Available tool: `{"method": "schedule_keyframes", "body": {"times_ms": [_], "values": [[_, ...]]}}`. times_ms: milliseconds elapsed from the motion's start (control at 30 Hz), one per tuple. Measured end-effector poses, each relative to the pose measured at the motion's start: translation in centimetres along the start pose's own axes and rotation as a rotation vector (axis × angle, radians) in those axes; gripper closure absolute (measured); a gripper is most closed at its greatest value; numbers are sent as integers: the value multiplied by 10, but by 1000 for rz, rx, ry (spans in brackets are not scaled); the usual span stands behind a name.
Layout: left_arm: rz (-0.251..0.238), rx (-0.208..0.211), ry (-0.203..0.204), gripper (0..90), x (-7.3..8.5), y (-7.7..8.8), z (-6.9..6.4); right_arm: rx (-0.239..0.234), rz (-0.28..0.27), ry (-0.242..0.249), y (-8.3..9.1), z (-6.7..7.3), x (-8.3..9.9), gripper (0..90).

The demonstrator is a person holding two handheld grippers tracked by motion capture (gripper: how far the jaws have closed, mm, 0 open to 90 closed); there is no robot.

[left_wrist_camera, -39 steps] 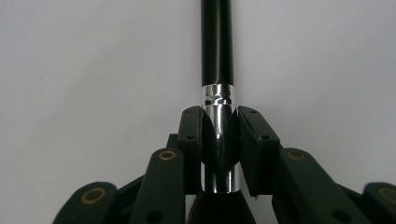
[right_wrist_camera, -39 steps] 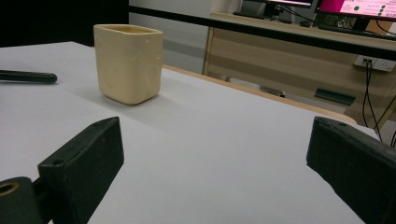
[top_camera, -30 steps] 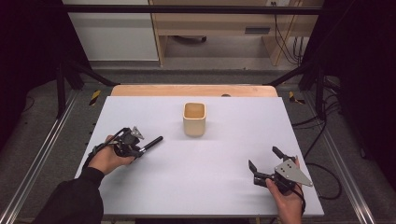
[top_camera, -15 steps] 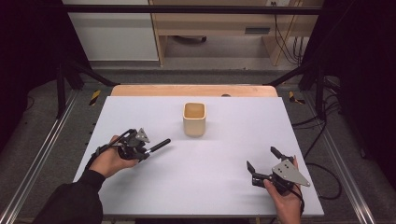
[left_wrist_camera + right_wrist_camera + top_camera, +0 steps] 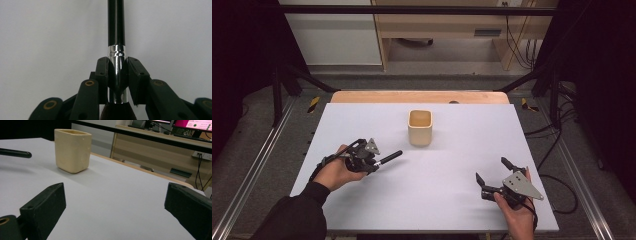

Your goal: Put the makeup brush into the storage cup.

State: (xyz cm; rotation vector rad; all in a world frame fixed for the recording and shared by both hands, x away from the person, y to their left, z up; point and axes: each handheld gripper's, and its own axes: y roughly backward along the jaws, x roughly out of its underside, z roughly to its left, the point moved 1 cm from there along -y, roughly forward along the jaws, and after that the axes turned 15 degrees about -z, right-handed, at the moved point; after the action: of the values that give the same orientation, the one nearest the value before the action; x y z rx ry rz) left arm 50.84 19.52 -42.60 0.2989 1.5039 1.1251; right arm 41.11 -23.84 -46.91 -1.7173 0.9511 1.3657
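A black-handled brush (image 5: pixel 391 157) with a silver ferrule is clamped in my left gripper (image 5: pixel 376 161), left of the table's middle. Its handle points right, toward a cream square cup (image 5: pixel 420 127) that stands upright at the centre back. In the left gripper view the pads (image 5: pixel 102 75) press on the ferrule of the brush (image 5: pixel 116 25), and dark bristles show below. My right gripper (image 5: pixel 492 170) rests near the front right with its jaws wide open and nothing between them. In the right gripper view the cup (image 5: pixel 72 150) stands ahead to the left, with the brush handle's tip (image 5: pixel 15 153) at the far left.
The white table (image 5: pixel 452 210) has a wooden strip along its far edge. Black frame bars, cables and a wooden desk (image 5: pixel 452 30) lie beyond it. A cable trails off the table's right edge from the right gripper.
My left hand has carried the brush to the right, toward the cup, lifting it slightly. The right hand has stayed where it was.
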Motion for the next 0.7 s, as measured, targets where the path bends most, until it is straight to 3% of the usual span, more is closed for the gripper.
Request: {"method": "schedule_keyframes", "body": {"times_ms": [233,367,700], "values": [[-12,-5,-22,714,-9,-3,-4,-8,5,3,-1,2,0,37],[-8,20,-35,714,-14,-6,-8,-9,4,2,-1,2,0,37],[-11,29,-49,714,-21,-8,-13,-12,5,10,-1,3,0,36]]}}
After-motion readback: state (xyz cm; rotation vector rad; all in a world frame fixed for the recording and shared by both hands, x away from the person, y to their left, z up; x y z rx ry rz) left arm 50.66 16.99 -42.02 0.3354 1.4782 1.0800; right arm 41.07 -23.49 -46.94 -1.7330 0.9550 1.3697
